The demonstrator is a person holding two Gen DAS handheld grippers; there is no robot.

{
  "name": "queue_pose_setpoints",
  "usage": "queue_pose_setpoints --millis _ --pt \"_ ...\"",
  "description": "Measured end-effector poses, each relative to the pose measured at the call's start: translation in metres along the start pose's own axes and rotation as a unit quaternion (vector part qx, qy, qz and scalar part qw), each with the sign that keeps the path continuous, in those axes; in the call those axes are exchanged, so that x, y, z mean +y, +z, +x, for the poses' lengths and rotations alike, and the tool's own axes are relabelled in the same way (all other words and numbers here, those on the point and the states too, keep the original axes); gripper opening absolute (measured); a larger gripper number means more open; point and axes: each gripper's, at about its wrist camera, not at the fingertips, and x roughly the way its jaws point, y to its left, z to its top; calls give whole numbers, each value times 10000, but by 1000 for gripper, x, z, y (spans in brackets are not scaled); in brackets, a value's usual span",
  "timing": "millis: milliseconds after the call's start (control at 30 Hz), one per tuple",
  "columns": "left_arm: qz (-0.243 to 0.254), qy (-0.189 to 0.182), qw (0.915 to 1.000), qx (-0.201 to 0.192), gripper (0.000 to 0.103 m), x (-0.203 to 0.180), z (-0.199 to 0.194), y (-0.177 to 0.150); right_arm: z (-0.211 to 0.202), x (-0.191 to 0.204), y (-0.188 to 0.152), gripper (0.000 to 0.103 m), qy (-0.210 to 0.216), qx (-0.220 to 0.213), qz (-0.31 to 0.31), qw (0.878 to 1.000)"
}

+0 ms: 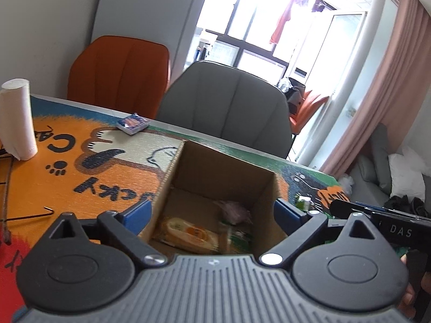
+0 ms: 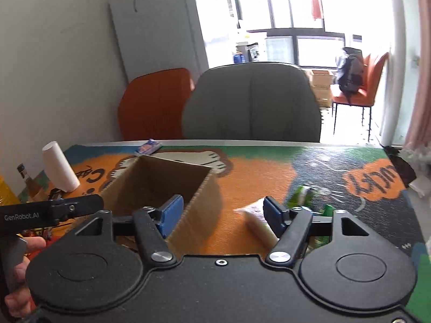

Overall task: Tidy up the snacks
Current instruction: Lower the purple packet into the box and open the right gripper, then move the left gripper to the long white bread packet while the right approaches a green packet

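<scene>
An open cardboard box (image 1: 172, 167) stands on the cat-print table mat (image 1: 54, 167). Inside lie a yellow-orange snack pack (image 1: 188, 235), a green pack (image 1: 238, 238) and a pinkish wrapper (image 1: 234, 210). My left gripper (image 1: 212, 215) is open, its blue pads on either side of the box's near end, holding nothing. In the right wrist view the box (image 2: 161, 177) is at left. My right gripper (image 2: 222, 214) is open and empty just right of the box. A pale wrapped snack (image 2: 256, 218) lies by its right pad, green packs (image 2: 304, 196) beyond. A blue snack pack (image 1: 133, 124) lies at the far table edge.
A white paper roll (image 1: 17, 118) stands at the table's left, with thin metal wire (image 1: 27, 215) near it. A bottle (image 2: 25, 180) stands at far left. An orange chair (image 1: 118, 75) and a grey chair (image 1: 226, 102) face the far edge.
</scene>
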Motion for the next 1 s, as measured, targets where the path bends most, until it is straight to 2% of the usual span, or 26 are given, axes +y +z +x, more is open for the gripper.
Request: queue_pose_setpoints --millis 100,433,733,1000 --pt "60 -124 9999 -29 103 -11 0 -3 -9 -14 -3 83 -61 -43 166 9998" --pt "203 -342 9990 226 103 -49 3 -17 -33 -51 -15 103 -169 -4 471 9987" --pt "416 -587 9973 172 103 -95 6 -27 -43 -95 -31 101 -305 -60 684 9972" --pt "579 -598 9960 318 99 -129 27 -35 -33 -125 -39 87 -230 49 858 9960"
